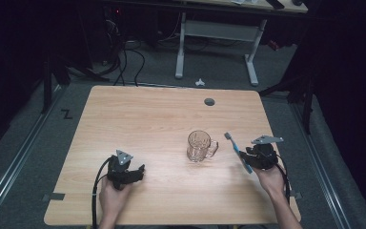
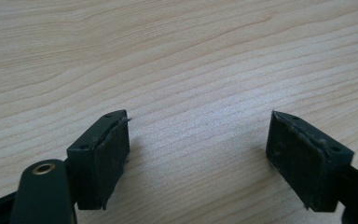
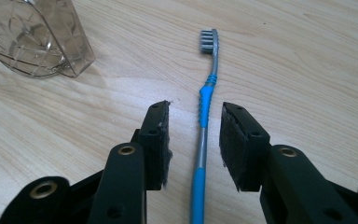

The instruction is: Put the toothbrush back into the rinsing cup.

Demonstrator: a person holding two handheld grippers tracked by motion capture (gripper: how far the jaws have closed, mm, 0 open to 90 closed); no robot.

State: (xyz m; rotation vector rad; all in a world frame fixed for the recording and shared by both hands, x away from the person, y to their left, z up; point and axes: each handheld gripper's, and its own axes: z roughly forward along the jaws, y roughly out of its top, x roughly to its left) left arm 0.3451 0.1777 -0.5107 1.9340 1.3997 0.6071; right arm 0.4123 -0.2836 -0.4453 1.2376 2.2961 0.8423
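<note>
One wooden table [image 1: 138, 119] carries one glass mug [image 1: 200, 146] right of centre. One toothbrush [image 3: 204, 116] lies right of the mug, between the right gripper's [image 3: 195, 135] narrowly parted jaws, untouched. The left gripper [image 2: 198, 149] gapes wide, near left.

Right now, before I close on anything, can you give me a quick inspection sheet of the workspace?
Surface: light wooden table, with a round grey grommet near the far edge.
Job's things: blue and grey toothbrush lying flat, bristle end pointing away from the person; clear glass mug upright to its left, handle toward the toothbrush.
Clutter: nothing seen on the table.
Grippers: right gripper open, fingers either side of the toothbrush handle, not touching it. Left gripper wide open over bare wood.
Cables: black cable trails from the left gripper off the near edge.
Surroundings: dark room, white desk frame, floor cables and a small white object beyond the table.
</note>
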